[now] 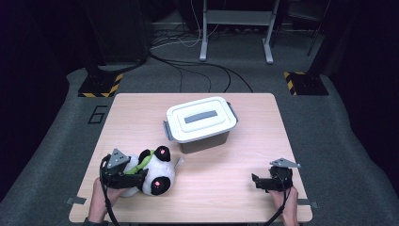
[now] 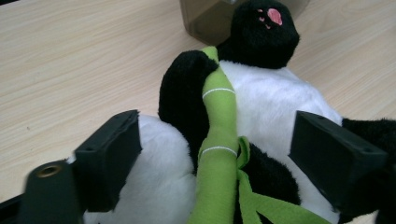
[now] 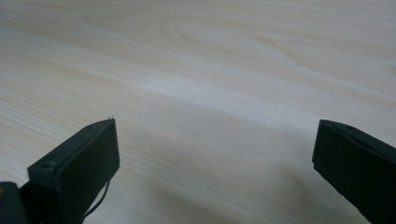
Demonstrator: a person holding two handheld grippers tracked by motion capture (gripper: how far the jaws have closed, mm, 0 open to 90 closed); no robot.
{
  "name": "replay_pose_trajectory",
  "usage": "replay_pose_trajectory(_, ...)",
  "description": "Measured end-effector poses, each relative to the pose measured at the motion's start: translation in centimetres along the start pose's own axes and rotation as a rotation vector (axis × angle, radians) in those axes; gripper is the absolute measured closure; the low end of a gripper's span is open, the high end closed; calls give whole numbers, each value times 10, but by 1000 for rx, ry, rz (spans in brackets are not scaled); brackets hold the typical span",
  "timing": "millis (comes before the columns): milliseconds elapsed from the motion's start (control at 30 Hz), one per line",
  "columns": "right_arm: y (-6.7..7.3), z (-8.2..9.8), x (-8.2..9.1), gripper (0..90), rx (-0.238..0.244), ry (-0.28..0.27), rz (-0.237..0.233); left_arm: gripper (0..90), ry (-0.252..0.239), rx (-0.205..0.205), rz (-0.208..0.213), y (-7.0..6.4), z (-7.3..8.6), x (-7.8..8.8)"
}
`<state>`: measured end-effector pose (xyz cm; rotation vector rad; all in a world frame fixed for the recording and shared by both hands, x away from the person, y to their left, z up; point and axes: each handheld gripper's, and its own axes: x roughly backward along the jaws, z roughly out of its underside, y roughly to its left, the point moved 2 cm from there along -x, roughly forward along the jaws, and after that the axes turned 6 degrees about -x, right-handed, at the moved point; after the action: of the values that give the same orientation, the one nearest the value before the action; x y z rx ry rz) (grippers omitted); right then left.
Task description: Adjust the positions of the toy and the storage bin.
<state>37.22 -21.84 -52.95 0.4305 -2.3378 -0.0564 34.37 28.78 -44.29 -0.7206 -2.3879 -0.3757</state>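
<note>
Soft plush panda (image 2: 261, 98) lies between the spread left gripper (image 2: 217, 154) jaws; reclosing may pinch only its green bamboo (image 2: 218, 140), letting it slip.

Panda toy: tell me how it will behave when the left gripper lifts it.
The panda looks plush, so it will probably squash between the pads and sag. Likely light for its size. Its rounded body may roll if pushed, and the green felt stalk should flop.
</note>
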Motion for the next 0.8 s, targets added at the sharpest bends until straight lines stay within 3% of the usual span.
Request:
replay_pose_trajectory(300,22,-55,0,5,69,-41,-50,0,-33,47,-44,-1,-1,8)
replay_pose_trajectory(467,34,-89,-6,13,111,-55,-72,0,-45,61,-54,0,1,8)
replay_pose_trajectory(667,45,-127,-16,30,119,-62,-105,0,-62,74,-62,0,2,9)
replay_pose_trajectory(800,50,-150,-21,138,128,-74,-108,0,-73,82,-66,-1,3,9)
